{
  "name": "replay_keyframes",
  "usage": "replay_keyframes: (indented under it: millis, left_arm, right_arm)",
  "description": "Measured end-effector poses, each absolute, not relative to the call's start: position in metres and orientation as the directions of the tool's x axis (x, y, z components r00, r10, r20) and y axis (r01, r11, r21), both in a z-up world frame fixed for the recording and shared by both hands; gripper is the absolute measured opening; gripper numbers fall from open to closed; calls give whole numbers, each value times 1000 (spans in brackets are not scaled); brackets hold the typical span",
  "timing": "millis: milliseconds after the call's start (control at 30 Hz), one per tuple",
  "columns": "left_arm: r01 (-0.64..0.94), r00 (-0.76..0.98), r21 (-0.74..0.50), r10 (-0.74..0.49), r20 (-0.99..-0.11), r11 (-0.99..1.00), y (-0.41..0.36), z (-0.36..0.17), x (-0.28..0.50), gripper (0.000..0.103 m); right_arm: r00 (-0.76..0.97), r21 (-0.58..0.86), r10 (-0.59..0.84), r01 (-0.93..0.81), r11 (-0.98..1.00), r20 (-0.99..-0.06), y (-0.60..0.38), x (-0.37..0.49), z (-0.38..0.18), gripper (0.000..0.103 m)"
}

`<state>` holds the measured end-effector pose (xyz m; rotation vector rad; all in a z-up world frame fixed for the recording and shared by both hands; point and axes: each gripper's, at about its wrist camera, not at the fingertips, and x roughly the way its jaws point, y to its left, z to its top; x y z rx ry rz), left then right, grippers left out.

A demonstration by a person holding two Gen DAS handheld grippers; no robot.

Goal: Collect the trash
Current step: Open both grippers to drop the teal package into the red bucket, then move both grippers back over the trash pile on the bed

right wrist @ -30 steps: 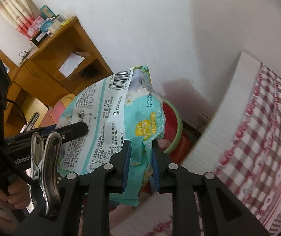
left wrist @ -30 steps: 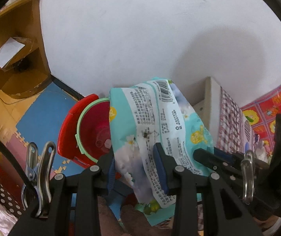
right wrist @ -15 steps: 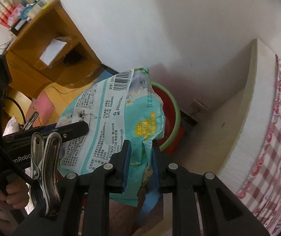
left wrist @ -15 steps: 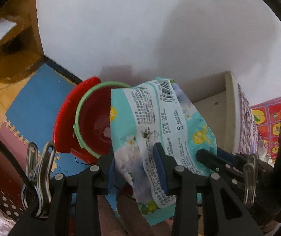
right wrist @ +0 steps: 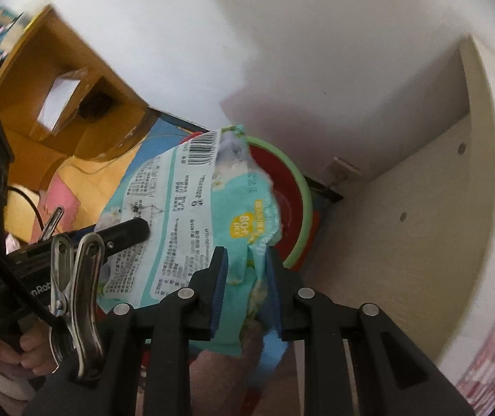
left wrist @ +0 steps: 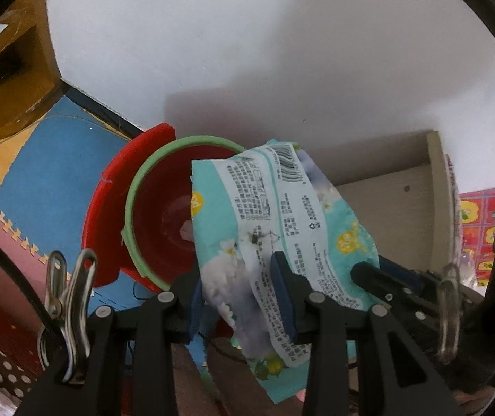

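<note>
1. Below the left wrist camera, the left claw (left wrist: 239, 291) grips a crumpled teal and white wrapper (left wrist: 275, 228), its two blue-padded black fingers pressing the lower left part of the packet from either side.
2. Also in this view, the wrapper stands up from the claw with its barcode end at the top, and it overlaps the right side of a red bucket (left wrist: 157, 215) with a pale green rim that sits on the floor below.
3. To the right, the black tip of the right claw (left wrist: 368, 274) clamps the wrapper's right edge.
4. Behind the bucket is a white wall; blue, pink and yellow foam floor mats (left wrist: 50, 159) lie to its left, and a pale cream panel (left wrist: 396, 208) stands to its right.
5. From the right wrist camera, the right claw (right wrist: 245, 284) is closed on the bunched lower right corner of the same wrapper (right wrist: 192, 211), which fans up and to the left.
6. Past the wrapper's upper right edge, part of the red bucket (right wrist: 291, 201) and its green rim shows on the floor, close to the wall.
7. At the left, one black finger of the left claw (right wrist: 128, 232) lies against the wrapper's left side, and a hand (right wrist: 29, 353) holds that tool's handle.
8. Further back on the left stands a wooden cabinet (right wrist: 43, 79) with an open shelf; the cream panel (right wrist: 414, 215) fills the right side.
</note>
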<state>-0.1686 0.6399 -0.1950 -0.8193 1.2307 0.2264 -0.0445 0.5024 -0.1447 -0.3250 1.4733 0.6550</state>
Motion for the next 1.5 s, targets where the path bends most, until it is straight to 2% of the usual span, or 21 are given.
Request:
replay_keyframes:
  millis: [100,233,600,1033,1500]
  left_arm:
    - [-556,331,-397,-243,-912,731,645,-203,-156,32]
    - [-532,324,-409,-268,-907,741,646,-215,-141,32]
    - [-476,253,-293,-190,-948,829,627,-212,-128,33]
    - [-493,257,-234,-116,-959,838,613,-166,-156,35]
    - [-550,356,-218,-9,-934,806,579,-68,-186,36]
  right_arm:
    - [-23,189,215,-573,798,-976,501,-41,-149,23]
    - [-11,189,225,-584,789,-974,500,-44,-145,23]
    - [-10,238,289,-596,767,-957,492,-57,-127,23]
    - [29,285,374,-594,752,-927,473,-68,-98,23]
    - [46,349,503,-666,659,-863,421,-86,-33,24]
